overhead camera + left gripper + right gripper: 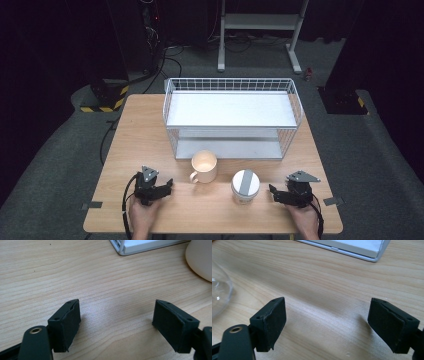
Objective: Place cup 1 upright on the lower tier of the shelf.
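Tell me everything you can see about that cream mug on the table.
The mug is cream or pale beige with a glossy, ceramic look. It stands upright on the wooden table, mouth open, and looks empty. Its handle points toward the near left. It sits just in front of the white wire rack, left of the lidded jar. Neither gripper touches it.

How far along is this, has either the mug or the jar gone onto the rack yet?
Nothing looks done: the mug and the jar stand on the table in front of the wire rack, whose shelves are bare. Both the left tongs and right tongs rest open beside them, holding nothing. Every grasp and placement is probably still left.
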